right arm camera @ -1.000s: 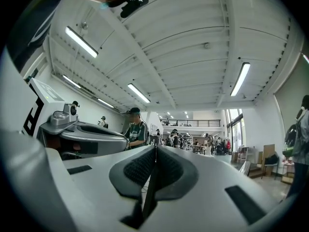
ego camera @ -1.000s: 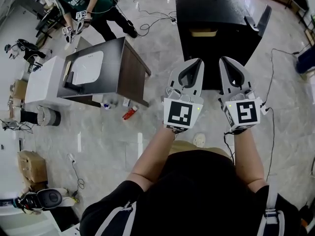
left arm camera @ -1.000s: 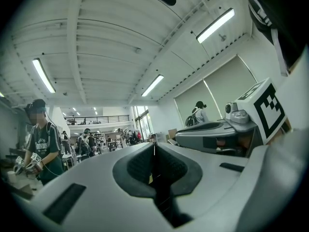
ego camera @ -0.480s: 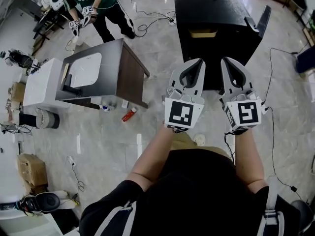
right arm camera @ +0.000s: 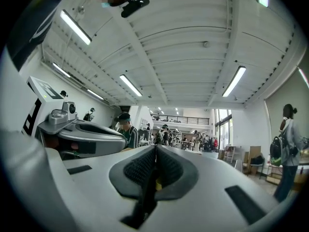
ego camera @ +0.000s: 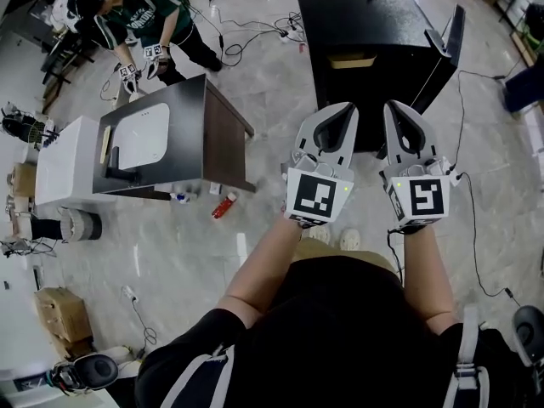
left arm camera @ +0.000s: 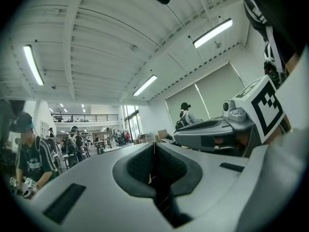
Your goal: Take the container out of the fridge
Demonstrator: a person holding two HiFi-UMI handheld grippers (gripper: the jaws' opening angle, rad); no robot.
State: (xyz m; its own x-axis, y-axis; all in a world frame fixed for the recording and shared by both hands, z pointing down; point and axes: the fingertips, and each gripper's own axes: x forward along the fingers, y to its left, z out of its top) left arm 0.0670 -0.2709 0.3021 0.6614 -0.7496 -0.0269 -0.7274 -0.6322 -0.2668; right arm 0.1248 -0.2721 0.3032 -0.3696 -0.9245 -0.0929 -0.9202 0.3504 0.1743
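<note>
Where the tools are: two, the left tool (ego camera: 345, 109) and the right tool (ego camera: 393, 107), held side by side in front of the person's chest, both pointing at the fridge (ego camera: 365, 24).
Left tool: jaws pressed together, with nothing between them in its own view.
Right tool: jaws likewise pressed together and empty.
Cubes: two, a left cube (ego camera: 317, 198) and a right cube (ego camera: 418, 198), one on the back of each tool.
Fridge: one, black, standing on the floor (ego camera: 170, 245) straight ahead and apart from both tools. One dark panel (ego camera: 448, 41) juts out at its right front corner.
Container: it cannot be picked out for certain. One tan patch (ego camera: 352, 59) shows at the fridge's front edge, and whether that is the container cannot be told.
Surface: one, dark (ego camera: 223, 134), left of the fridge, with one white inset (ego camera: 140, 134) in its top.
Cabinet: one, white (ego camera: 64, 160), just beside the surface's far left end.
Bottle: one, red (ego camera: 223, 206), lying on the floor near the foot of the surface.
Second person: one, in a green shirt (ego camera: 144, 7), bent over beyond the surface.
Shoes: two, light (ego camera: 349, 240), on the floor below the tools.
Box: one, cardboard (ego camera: 58, 311), at the lower left.
Cables: several (ego camera: 255, 36), trailing over the floor between the second person and the fridge.
</note>
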